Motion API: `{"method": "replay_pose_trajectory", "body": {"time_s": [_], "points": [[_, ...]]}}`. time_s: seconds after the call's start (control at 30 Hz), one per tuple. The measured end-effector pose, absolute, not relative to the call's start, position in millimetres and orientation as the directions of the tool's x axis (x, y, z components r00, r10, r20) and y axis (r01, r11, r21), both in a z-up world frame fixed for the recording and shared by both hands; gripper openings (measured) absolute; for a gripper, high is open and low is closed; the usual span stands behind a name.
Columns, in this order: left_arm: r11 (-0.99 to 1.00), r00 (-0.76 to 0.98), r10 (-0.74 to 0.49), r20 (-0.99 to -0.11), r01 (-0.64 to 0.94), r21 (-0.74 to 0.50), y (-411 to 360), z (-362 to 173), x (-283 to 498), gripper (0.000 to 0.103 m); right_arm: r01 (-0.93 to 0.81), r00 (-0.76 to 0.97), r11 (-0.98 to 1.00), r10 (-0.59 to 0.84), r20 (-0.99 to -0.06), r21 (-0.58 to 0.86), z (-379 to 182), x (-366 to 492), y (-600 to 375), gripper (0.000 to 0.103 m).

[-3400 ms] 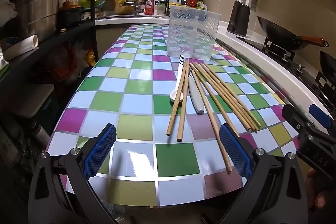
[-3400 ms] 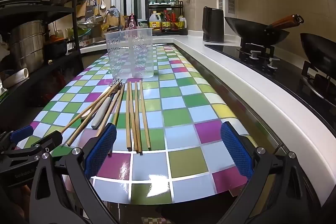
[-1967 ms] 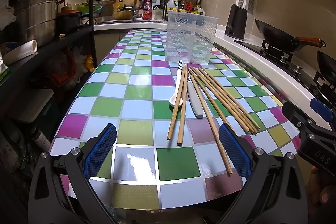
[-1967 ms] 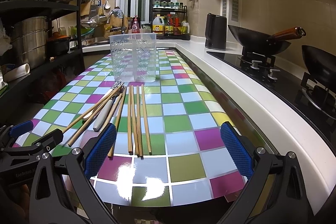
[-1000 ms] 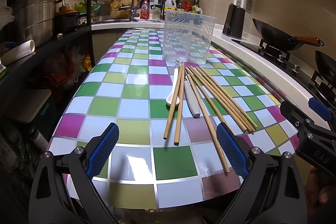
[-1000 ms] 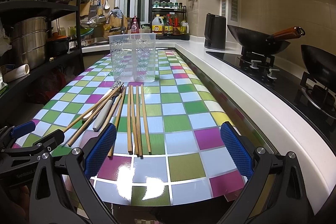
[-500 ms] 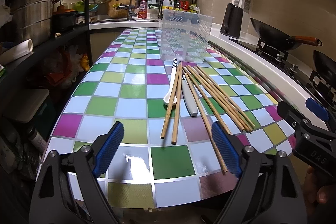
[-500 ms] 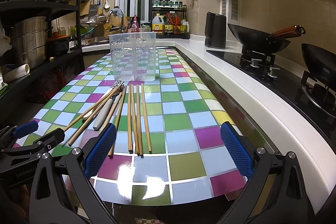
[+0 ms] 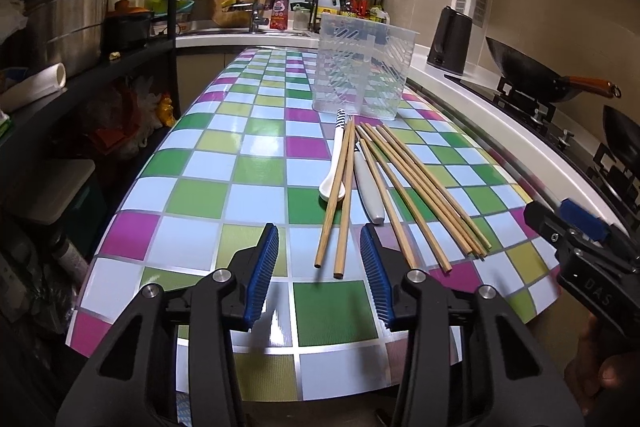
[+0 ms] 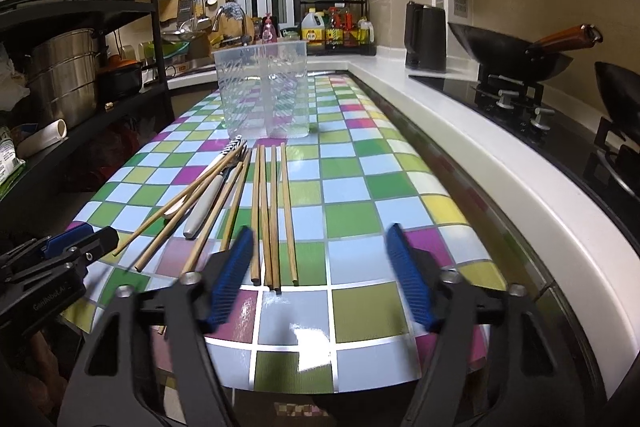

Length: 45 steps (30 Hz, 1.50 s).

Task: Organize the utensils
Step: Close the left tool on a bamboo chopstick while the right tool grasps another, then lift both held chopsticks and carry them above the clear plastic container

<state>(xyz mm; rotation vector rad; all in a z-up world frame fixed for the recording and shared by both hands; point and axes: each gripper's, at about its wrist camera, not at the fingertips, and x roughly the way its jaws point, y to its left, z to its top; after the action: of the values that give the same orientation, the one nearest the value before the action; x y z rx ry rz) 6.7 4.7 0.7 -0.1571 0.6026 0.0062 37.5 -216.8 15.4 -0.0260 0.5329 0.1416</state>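
Two grippers with ribbed blue pads hover empty over the near edge of the glossy checkered table (image 9: 248, 163): the left gripper (image 9: 320, 273) part-parted, the right gripper (image 10: 320, 277) parted wider. Just beyond them lie slim bamboo chopsticks (image 9: 416, 183), about nine in a loose fan, with one white ceramic spoon (image 9: 334, 167) and one grey-handled utensil (image 9: 370, 191) among them. Past their tips stands one clear, slotted plastic holder (image 9: 362, 65), with a black kettle (image 9: 450, 41) and wok (image 9: 532, 77) rightward.

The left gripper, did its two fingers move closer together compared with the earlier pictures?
Yes. The left gripper has narrowed: its blue pads now frame only the near ends of the two left chopsticks, still open, holding nothing.
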Motion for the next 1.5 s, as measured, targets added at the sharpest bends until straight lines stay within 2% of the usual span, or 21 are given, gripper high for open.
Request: {"method": "replay_pose_trajectory", "body": {"time_s": [0.07,0.17,0.2,0.37,0.53,0.67,0.9,1.23,1.5], "points": [[0.985,0.821,-0.044,-0.569,-0.06,-0.163,7,0,11,0.043,-0.157,0.82,0.986,0.159,-0.55,0.051,8,51,-218,0.034],[0.984,0.814,-0.049,-0.579,-0.059,-0.167,7,-2,18,0.042,-0.18,0.775,0.979,0.201,-0.599,0.097,-3,68,-218,0.022],[0.985,0.811,-0.049,-0.582,-0.058,-0.164,7,-4,19,0.041,-0.194,0.763,0.976,0.212,-0.611,0.096,-7,71,-215,0.021],[0.986,0.801,-0.043,-0.597,-0.063,-0.155,8,-11,26,0.034,-0.238,0.739,0.97,0.219,-0.637,0.057,-19,78,-200,0.021],[0.986,0.794,-0.057,-0.606,-0.051,-0.16,8,-14,32,0.017,-0.25,0.734,0.967,0.227,-0.64,0.056,-23,80,-201,0.02],[0.986,0.791,-0.067,-0.608,-0.039,-0.161,7,-15,34,0.01,-0.258,0.735,0.965,0.23,-0.638,0.051,-22,79,-201,0.019],[0.988,0.792,-0.072,-0.606,-0.025,-0.149,5,-15,35,0.006,-0.241,0.726,0.968,0.224,-0.651,0.064,-24,84,-207,0.019],[0.991,0.791,-0.074,-0.608,-0.011,-0.135,0,-17,38,0.006,-0.247,0.738,0.969,0.198,-0.645,0.015,-26,81,-201,0.007],[0.994,0.802,-0.062,-0.595,-0.006,-0.112,-2,-15,36,0.006,-0.253,0.757,0.967,0.195,-0.623,-0.005,-28,79,-201,0.005]]}}
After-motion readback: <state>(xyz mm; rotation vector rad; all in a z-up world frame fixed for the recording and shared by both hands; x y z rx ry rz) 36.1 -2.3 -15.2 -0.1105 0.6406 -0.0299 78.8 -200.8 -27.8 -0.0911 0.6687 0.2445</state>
